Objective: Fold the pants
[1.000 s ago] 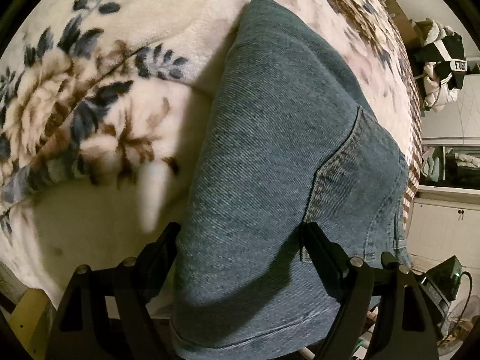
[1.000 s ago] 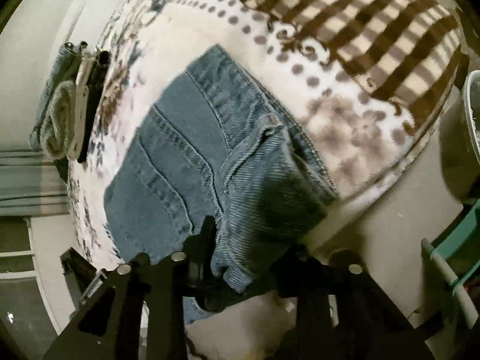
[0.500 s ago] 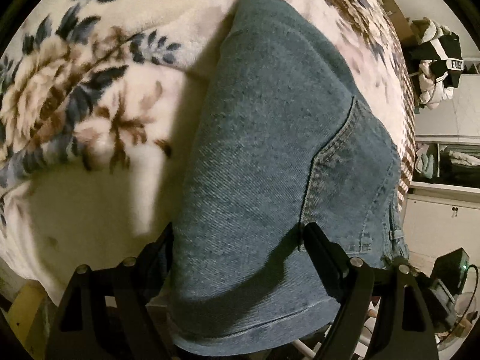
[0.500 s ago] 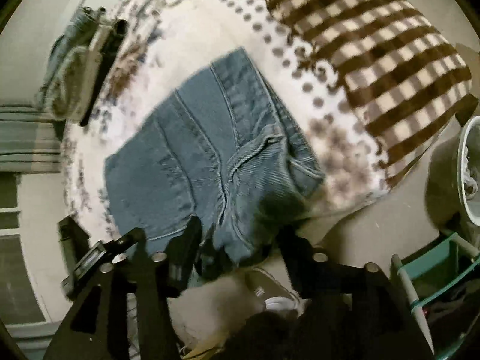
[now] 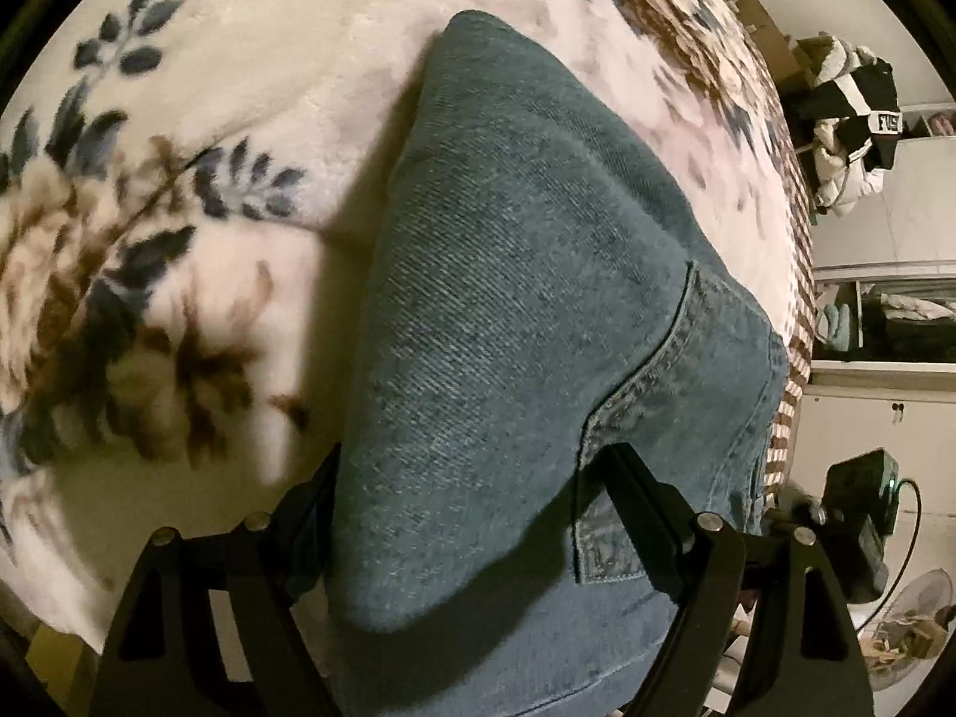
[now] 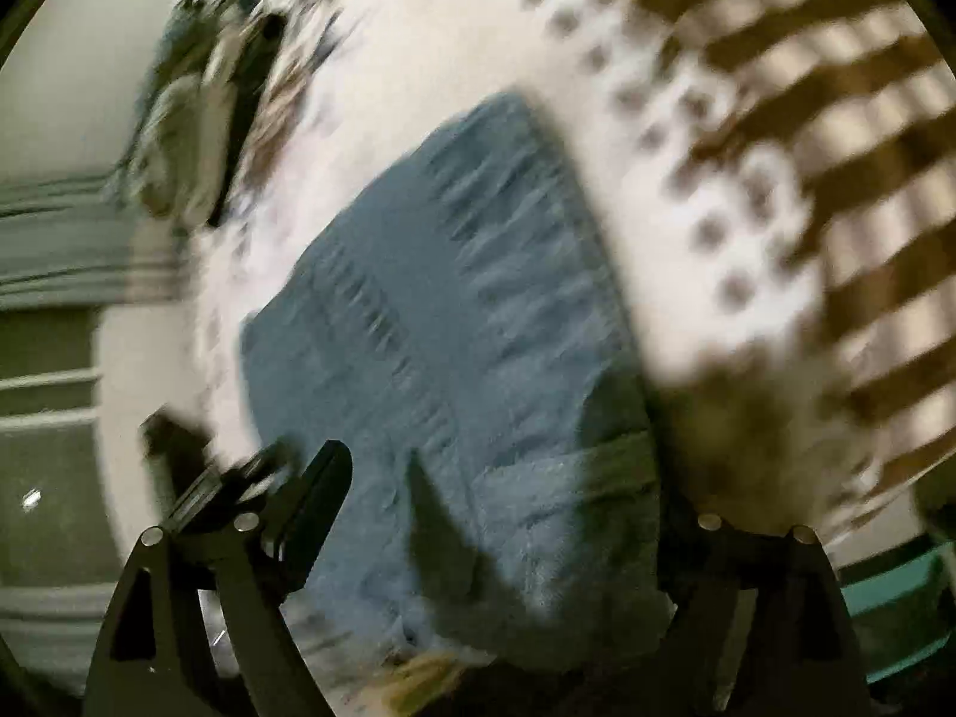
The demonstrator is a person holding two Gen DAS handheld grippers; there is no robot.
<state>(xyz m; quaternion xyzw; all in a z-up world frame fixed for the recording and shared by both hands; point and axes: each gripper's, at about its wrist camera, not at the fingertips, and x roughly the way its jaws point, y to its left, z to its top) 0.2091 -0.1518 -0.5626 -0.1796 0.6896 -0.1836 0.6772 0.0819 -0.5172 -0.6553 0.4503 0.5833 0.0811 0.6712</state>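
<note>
The blue denim pants [image 5: 526, 310] lie folded on a floral blanket [image 5: 179, 191], back pocket facing up. My left gripper [image 5: 472, 514] has its fingers spread wide, one on each side of the near denim edge, which bulges between them. In the blurred right wrist view the pants [image 6: 442, 322] lie flat on the bed. My right gripper [image 6: 496, 490] is open above their near edge and holds nothing.
A brown checked blanket [image 6: 824, 167] covers the bed's right part. Folded clothes [image 6: 191, 119] sit at the far left of the bed. A chair with black-and-white clothes [image 5: 854, 119], white cabinets [image 5: 878, 406] and a fan [image 5: 908, 627] stand right of the bed.
My right gripper let go of the bunched waistband, opened and swung fast; the denim now lies flat. My left gripper stayed around the near edge, shifting slightly.
</note>
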